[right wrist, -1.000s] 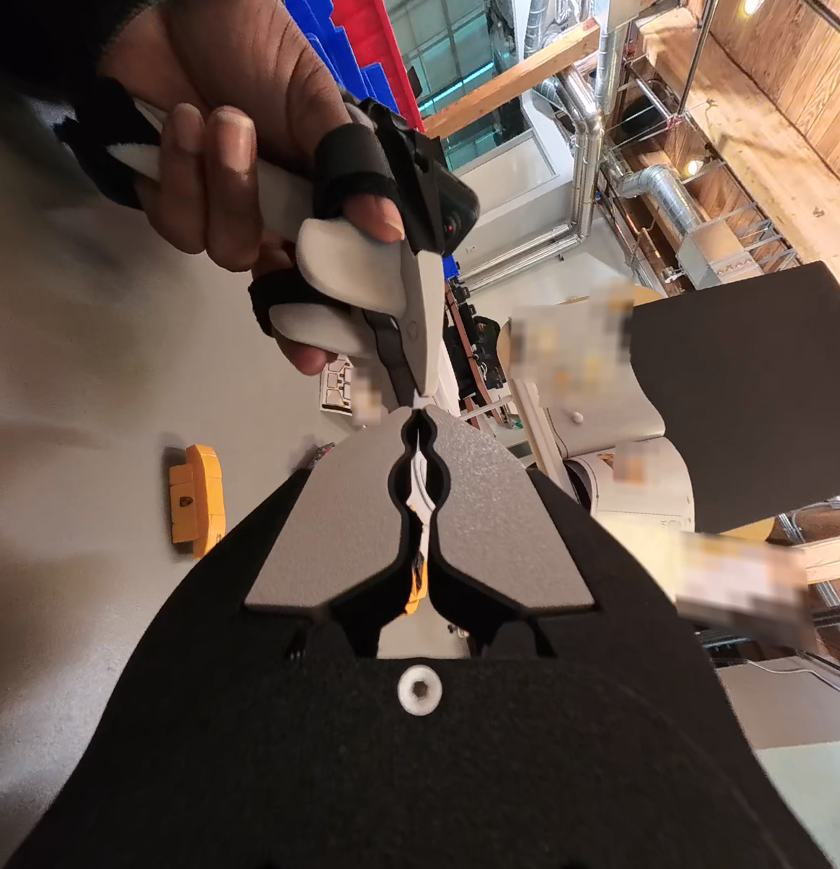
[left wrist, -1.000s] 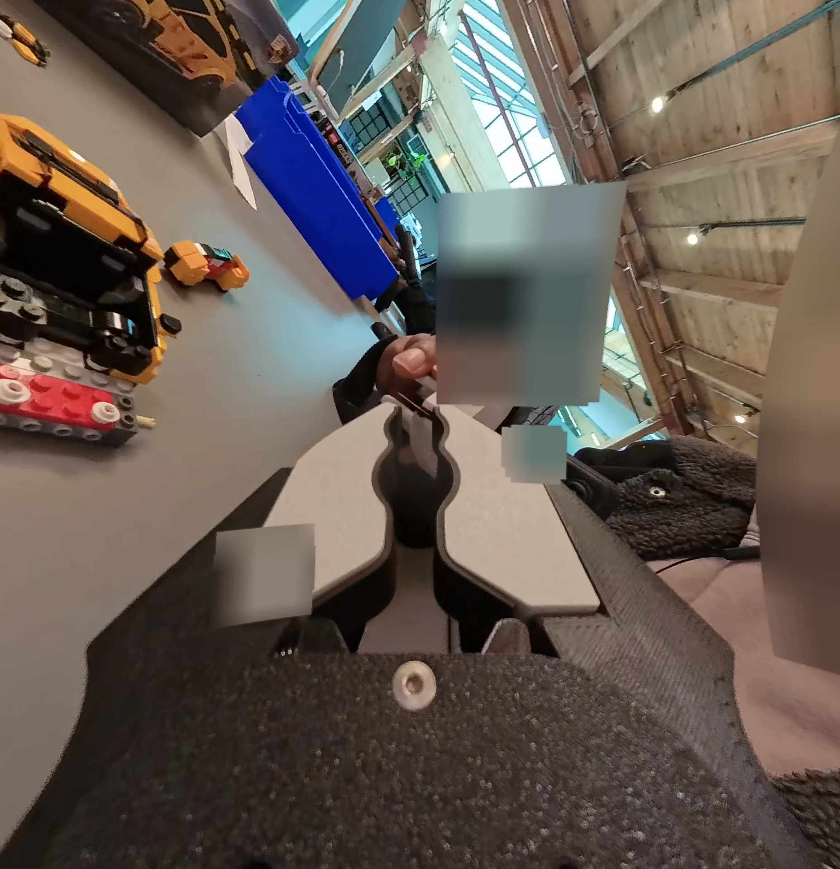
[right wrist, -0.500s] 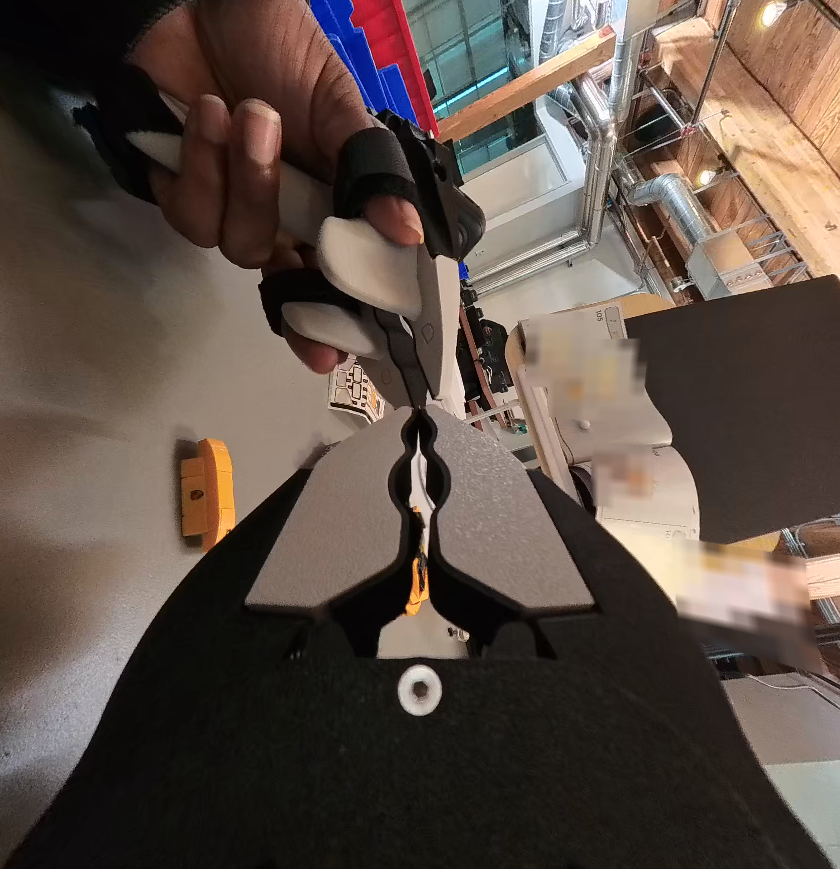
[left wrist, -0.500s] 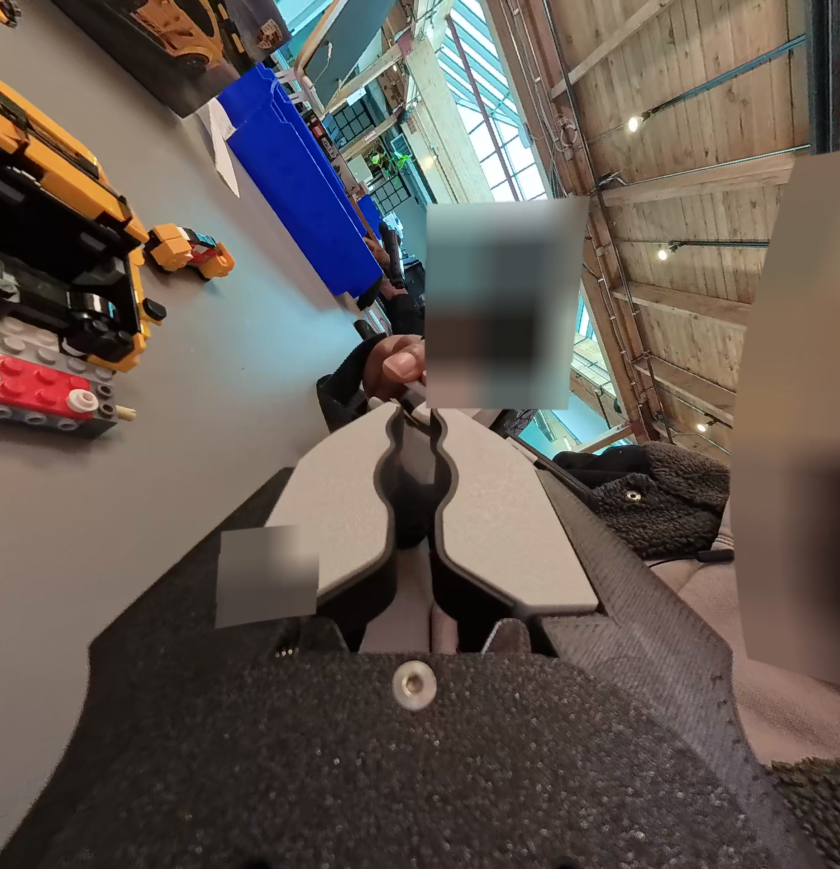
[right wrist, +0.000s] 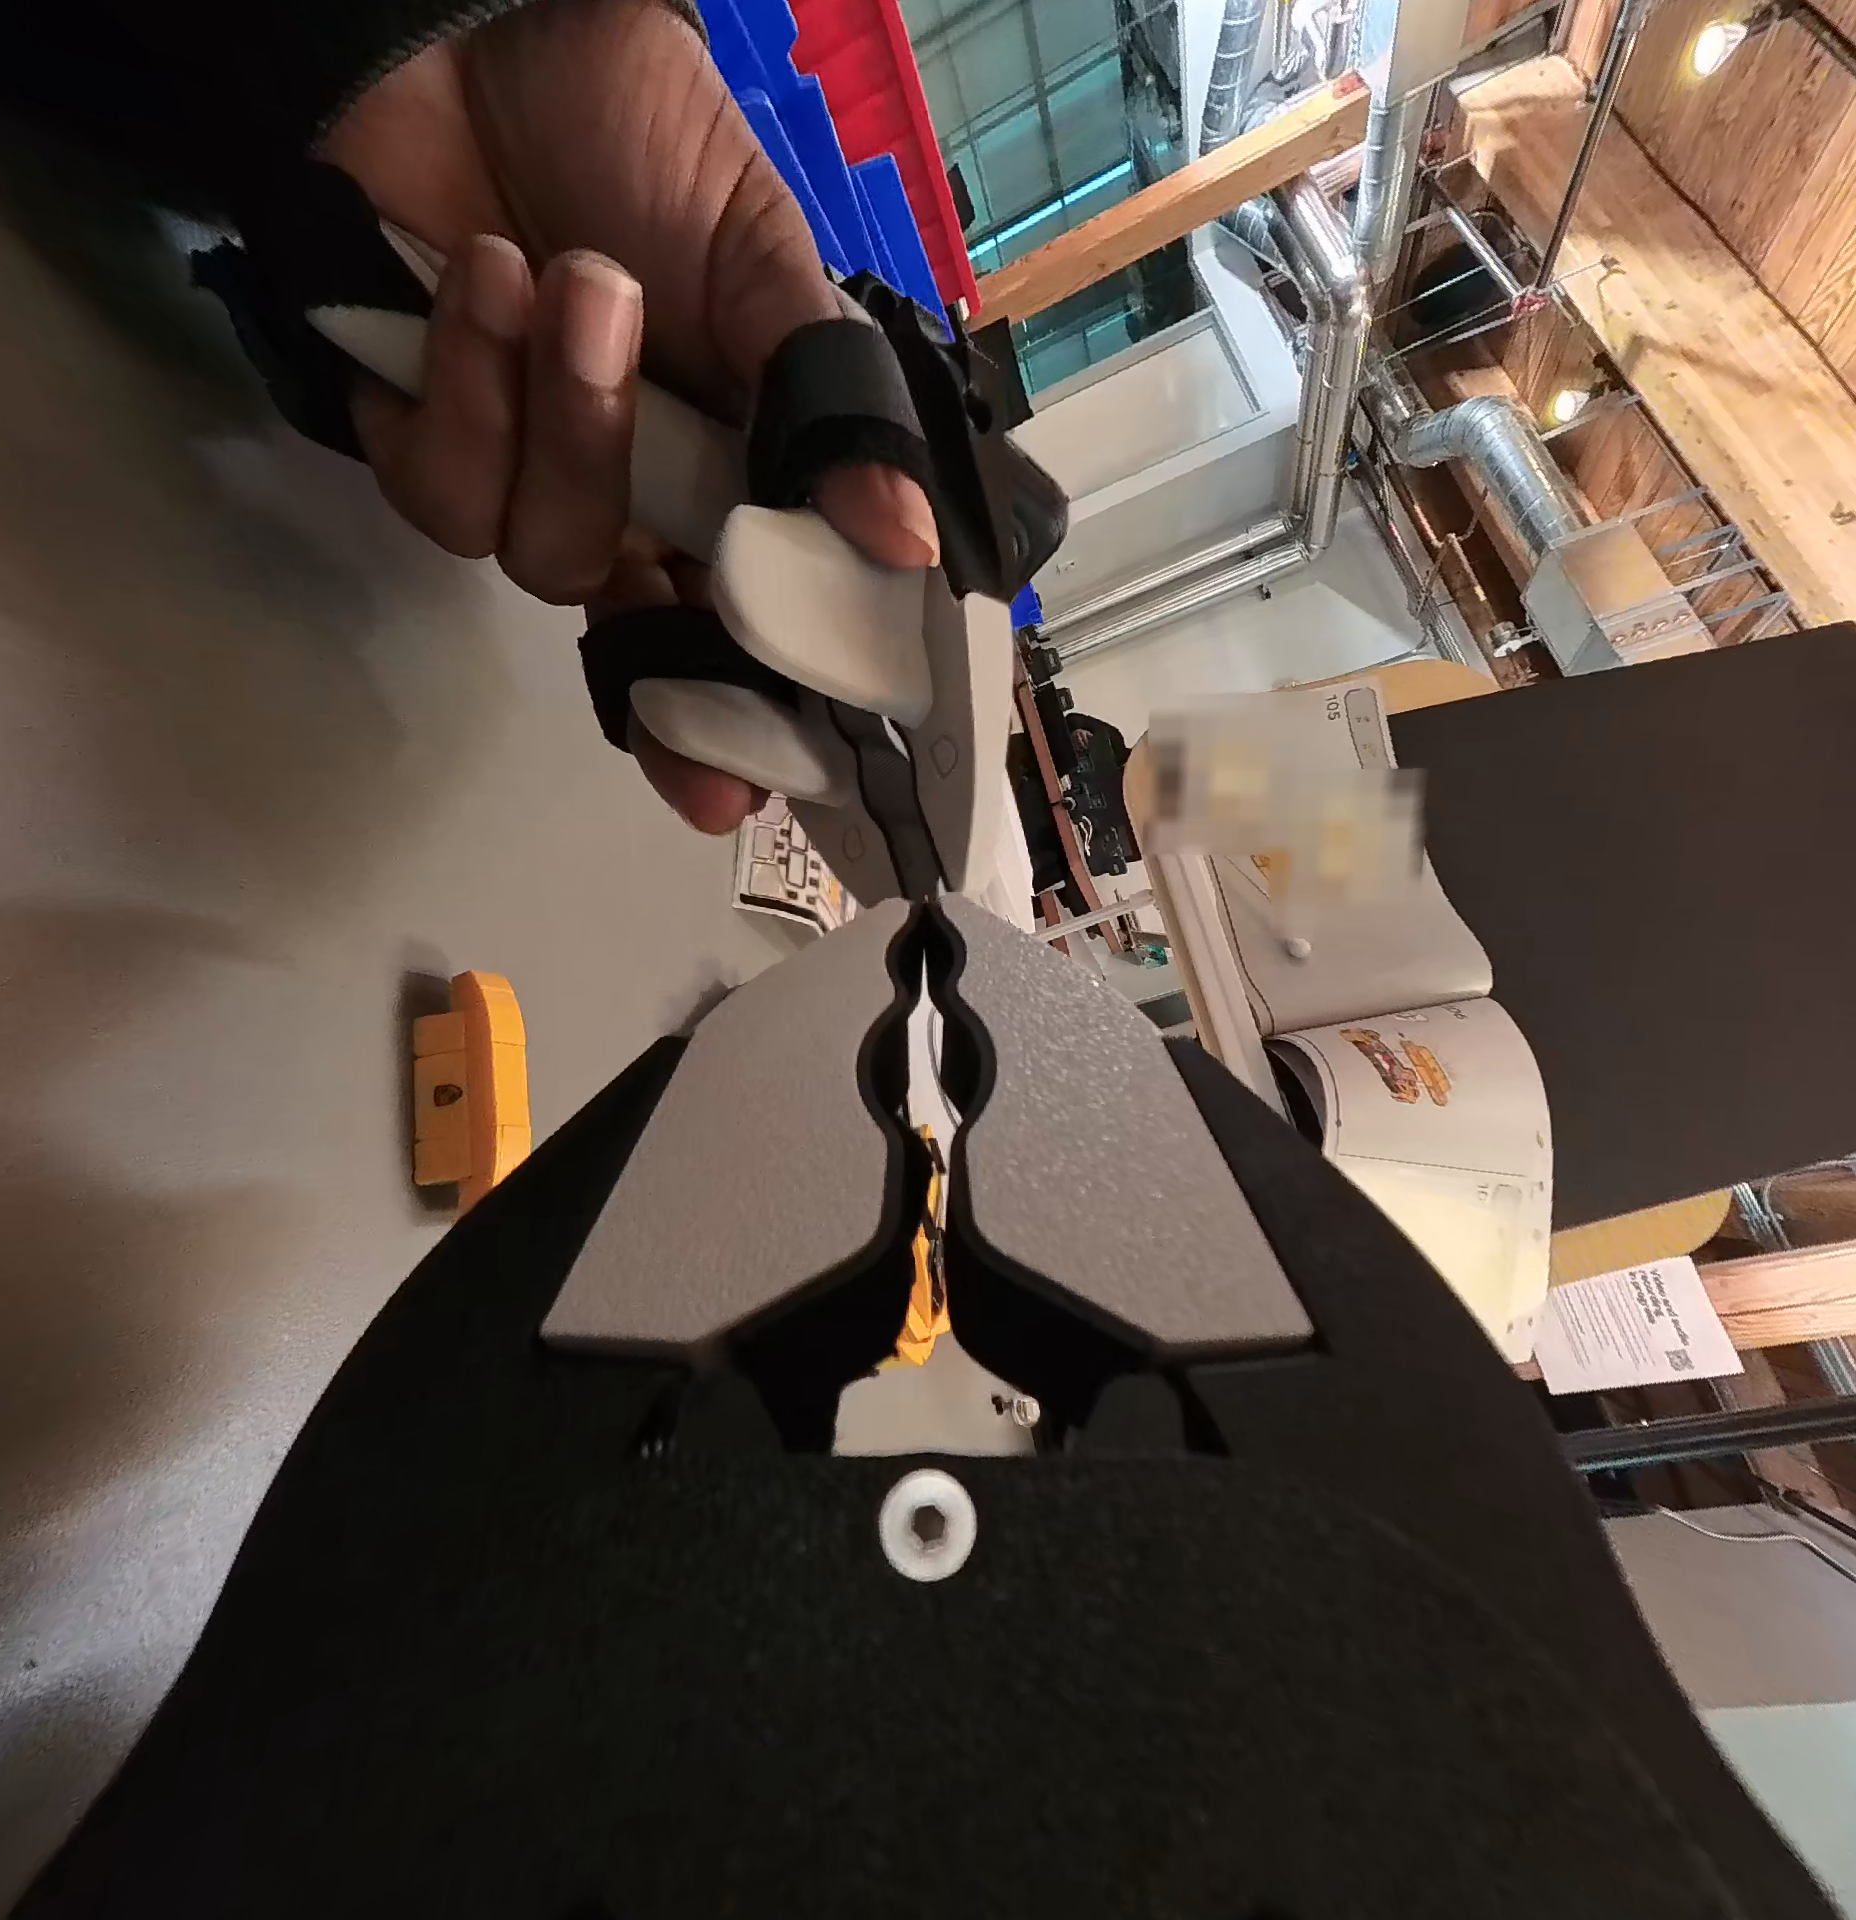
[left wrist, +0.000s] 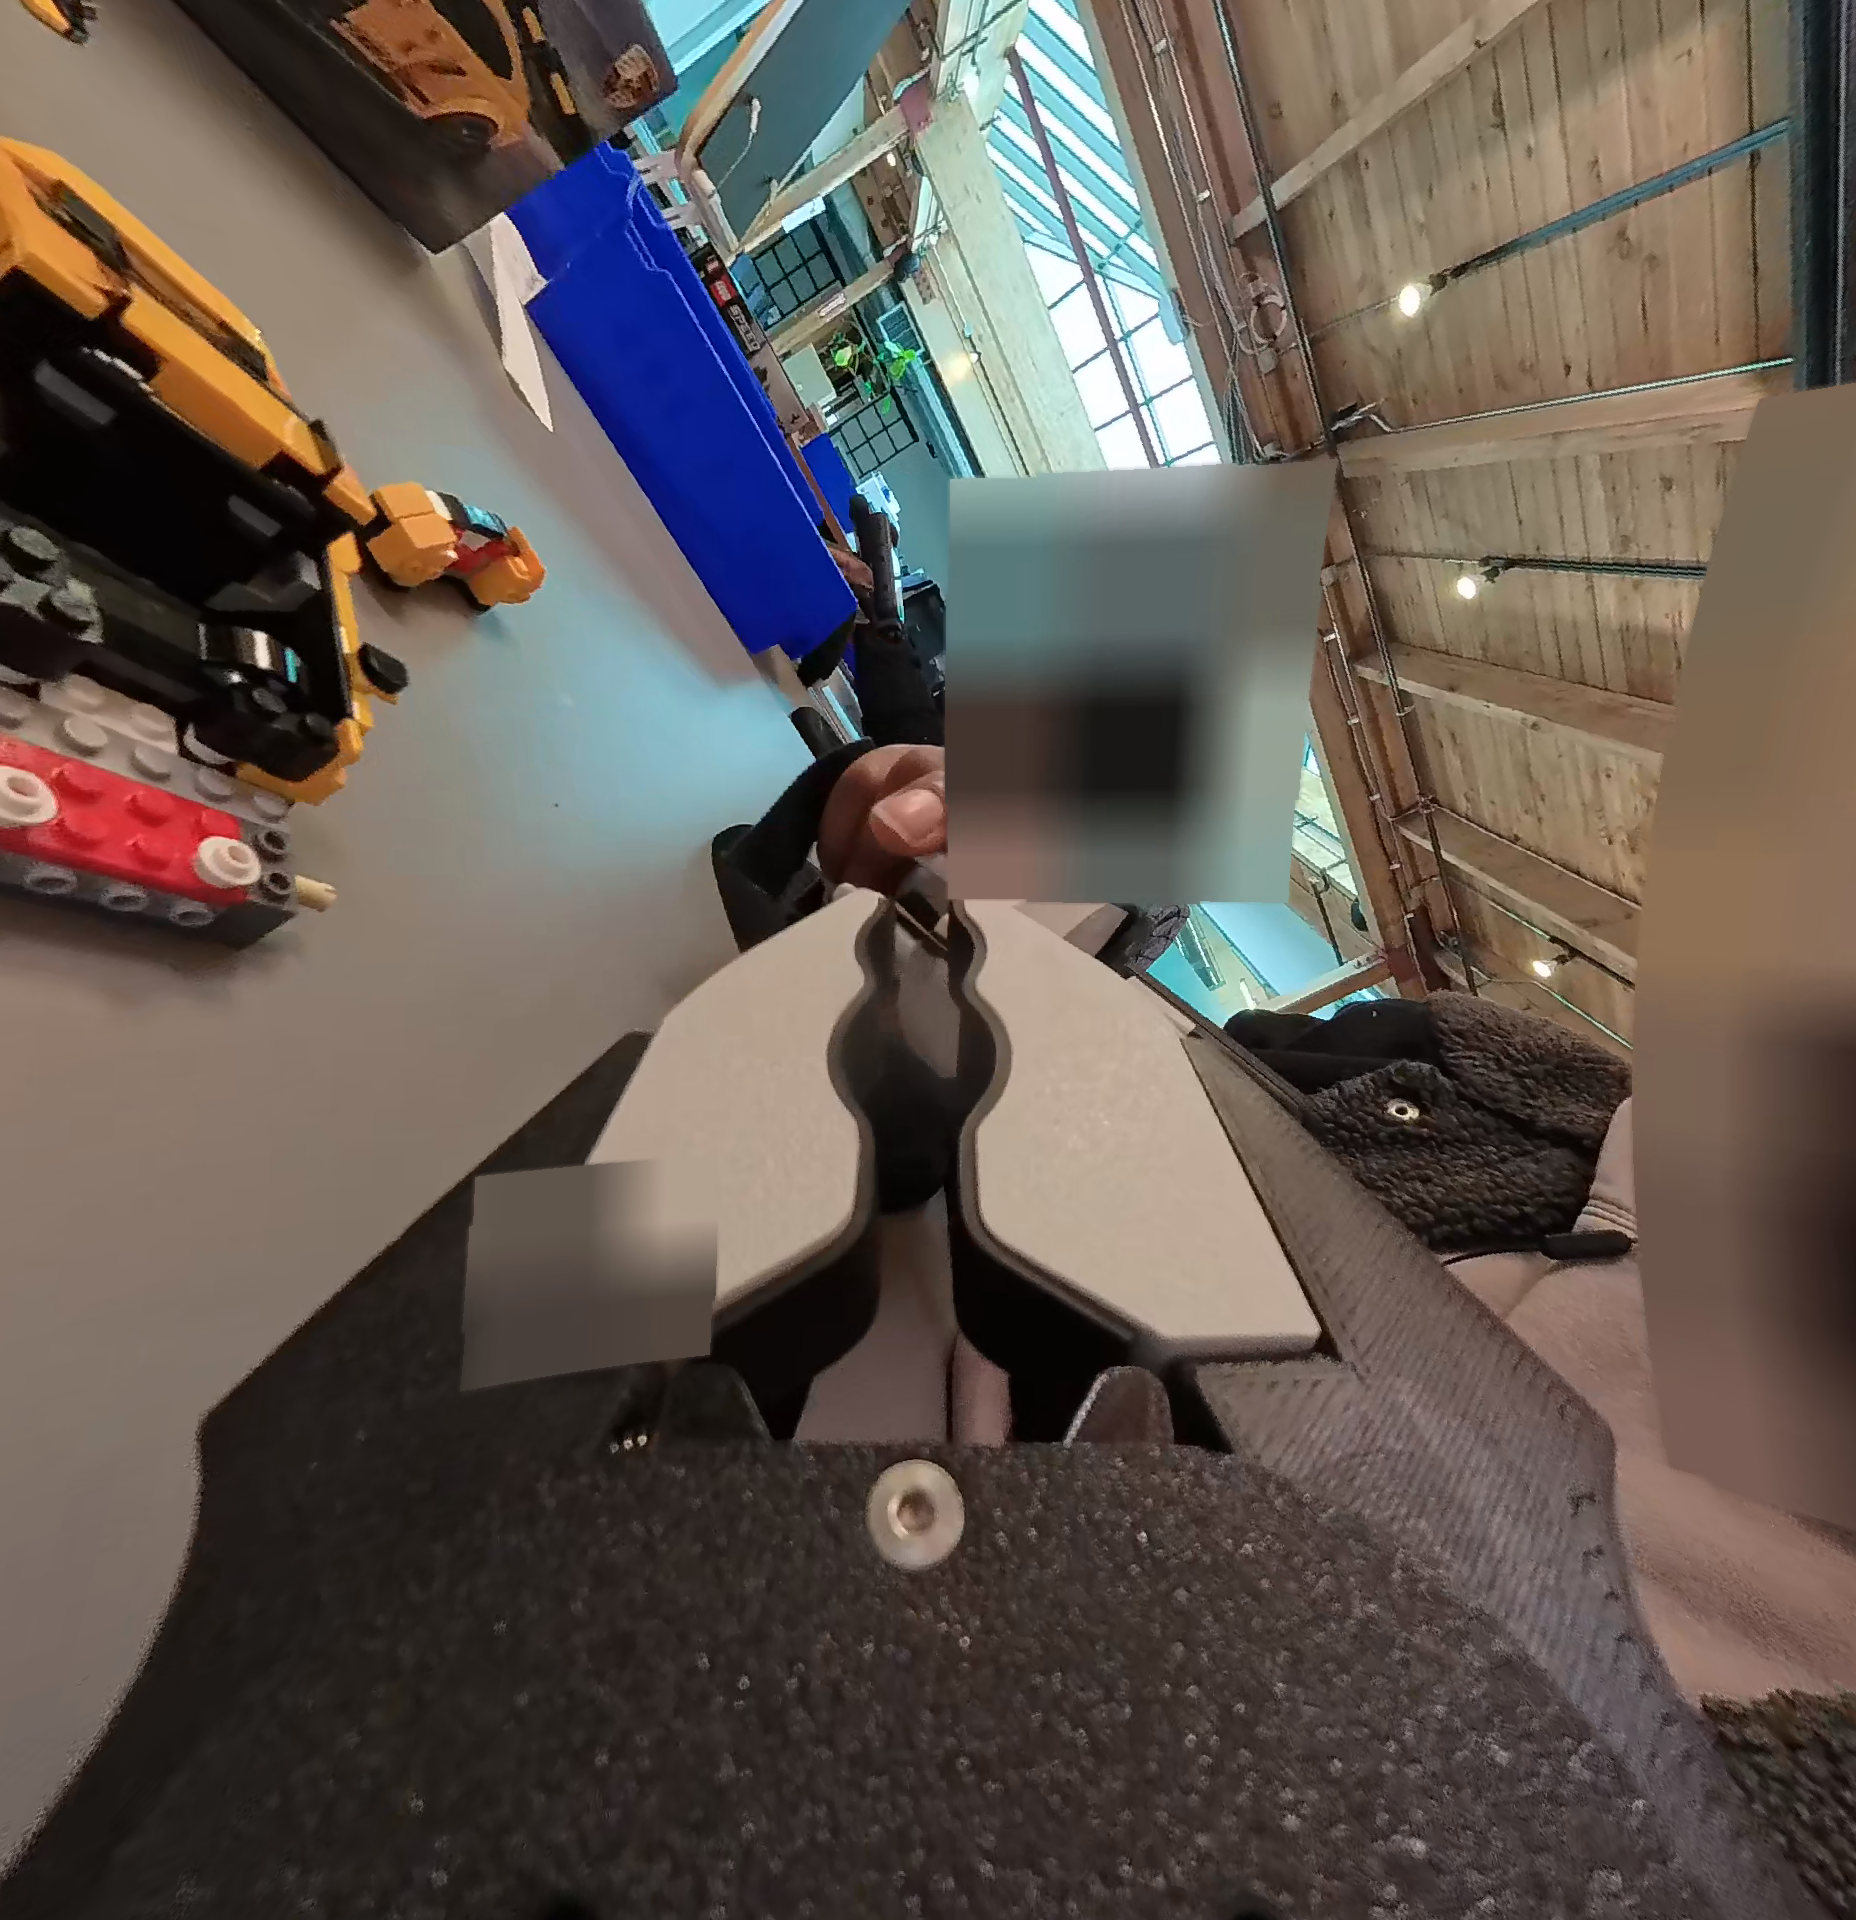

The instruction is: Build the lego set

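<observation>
The two grippers meet tip to tip above the grey table. In the right wrist view, my right gripper (right wrist: 924, 916) is shut. The left gripper (right wrist: 919, 881), held by a hand (right wrist: 591, 312), points down onto its tips. In the left wrist view, my left gripper (left wrist: 919, 916) is nearly shut with a thin dark sliver at its tips; I cannot tell what it is. An orange piece (right wrist: 924, 1247) shows through the gap between the right fingers; I cannot tell if it is held. The orange and black lego car (left wrist: 145, 436) lies at the left, beside a red and grey chassis (left wrist: 103, 831).
A small orange and red sub-assembly (left wrist: 456, 545) lies by the car, with a blue bin (left wrist: 675, 416) and the set's box (left wrist: 436, 83) behind. An orange block (right wrist: 472, 1091), a sticker sheet (right wrist: 789, 862) and an open instruction booklet (right wrist: 1402, 1039) lie on the table. The tips of both grippers are at nearly the same place.
Both grippers stay shut and tip to tip. The left view has shifted a little, so the car sits farther right. In the right view the hand and left gripper hold nearly the same place.
</observation>
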